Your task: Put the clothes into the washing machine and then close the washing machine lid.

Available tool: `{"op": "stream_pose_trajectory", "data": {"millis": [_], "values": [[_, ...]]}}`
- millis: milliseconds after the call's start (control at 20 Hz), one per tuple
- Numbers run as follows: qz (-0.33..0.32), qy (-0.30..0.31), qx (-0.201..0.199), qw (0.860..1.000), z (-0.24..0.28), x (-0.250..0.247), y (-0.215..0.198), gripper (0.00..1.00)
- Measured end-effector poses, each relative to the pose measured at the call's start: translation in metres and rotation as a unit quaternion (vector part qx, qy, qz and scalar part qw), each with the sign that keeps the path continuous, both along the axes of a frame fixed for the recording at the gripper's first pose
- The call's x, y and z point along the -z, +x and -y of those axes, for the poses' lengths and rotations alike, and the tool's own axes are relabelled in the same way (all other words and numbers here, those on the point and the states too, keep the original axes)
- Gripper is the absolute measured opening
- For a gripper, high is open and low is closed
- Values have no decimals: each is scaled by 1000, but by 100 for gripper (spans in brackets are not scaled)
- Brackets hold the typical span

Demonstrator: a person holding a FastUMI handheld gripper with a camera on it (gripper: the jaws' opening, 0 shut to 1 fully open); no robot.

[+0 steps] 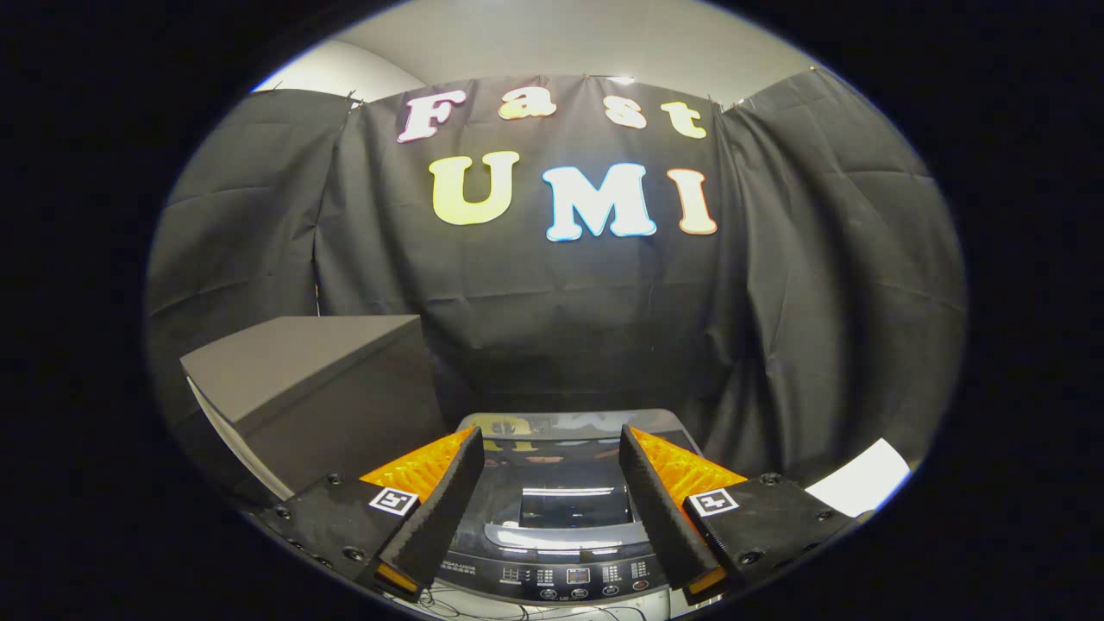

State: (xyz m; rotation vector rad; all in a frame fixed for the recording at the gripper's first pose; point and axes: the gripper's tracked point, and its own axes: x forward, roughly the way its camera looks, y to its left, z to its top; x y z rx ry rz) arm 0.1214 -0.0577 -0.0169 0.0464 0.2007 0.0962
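The washing machine stands just below and ahead of my fingers, its control panel on the near side. Its glossy dark lid lies flat and shut, mirroring the wall behind. My gripper hovers above the lid, open, with nothing between the two fingers. No clothes are in sight.
A dark grey box-shaped block stands to the left of the machine, taller than its top. The black cloth wall closes in behind and on both sides. A white sheet lies low at the right. Thin cables run by the panel.
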Motion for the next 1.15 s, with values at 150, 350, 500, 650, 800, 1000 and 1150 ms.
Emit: {"op": "stream_pose_trajectory", "data": {"millis": [150,350,500,650,800,1000,1150], "values": [[33,-7,4,999,-6,-33,-29,98],[68,-24,10,997,-12,-60,-73,98],[96,-24,25,995,-13,-77,-106,98],[109,-23,32,993,-16,-80,-132,98],[117,-30,35,992,-18,-81,-154,98],[124,-33,39,991,-20,-83,-172,98],[127,-32,37,991,-24,-80,-178,98]]}}
